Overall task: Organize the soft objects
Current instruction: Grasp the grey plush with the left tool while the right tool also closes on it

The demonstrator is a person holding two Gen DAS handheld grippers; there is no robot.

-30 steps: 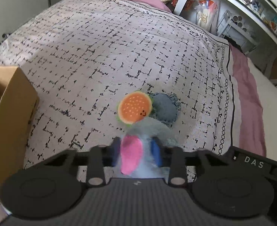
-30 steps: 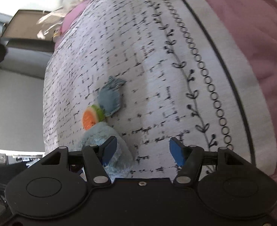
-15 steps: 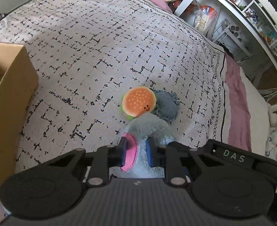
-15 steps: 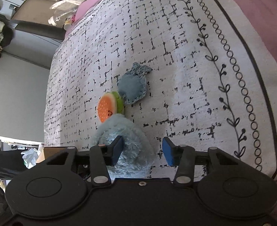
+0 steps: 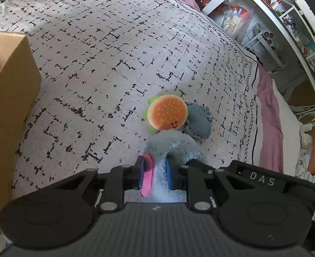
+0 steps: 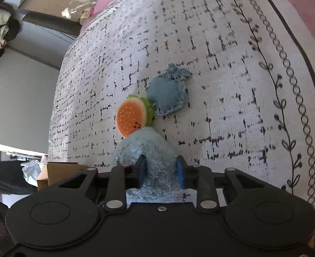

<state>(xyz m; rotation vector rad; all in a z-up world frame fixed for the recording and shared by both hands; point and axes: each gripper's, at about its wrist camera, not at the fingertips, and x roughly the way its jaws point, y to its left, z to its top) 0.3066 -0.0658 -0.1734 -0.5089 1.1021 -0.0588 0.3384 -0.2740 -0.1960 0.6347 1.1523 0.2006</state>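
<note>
plush: fuzzy blue plush toy [image 5: 174, 147] lies on the patterned bedspread [image 5: 114, 53], right under both tools, touching the burger toy.
left gripper: my left gripper [image 5: 155, 174] is clamped on the plush's pink ear flap and the pale fur beside it, pads pressing in.
right gripper: my right gripper [image 6: 160, 170] has just been closing; its blue pads now squeeze the plush's furry body.
neighbours: burger toy [image 5: 167, 114] sits just beyond the plush; denim fish pouch [image 5: 198, 122] is tucked against the burger.
target, my guess: open cardboard box [image 5: 9, 107] at the left edge of the left view.
step: two-point pick of the plush, I judge.
how to do it well: I'd lift both hands together and level so the fur doesn't tear out of one grip; rise straight so the burger isn't dragged.
left view only: pink ear, box wall, cluttered white shelves [image 5: 286, 15].
right view only: the pouch's whole fish outline [image 6: 168, 94] and the right pads' bite; only a box corner [image 6: 56, 171] shows here.
</note>
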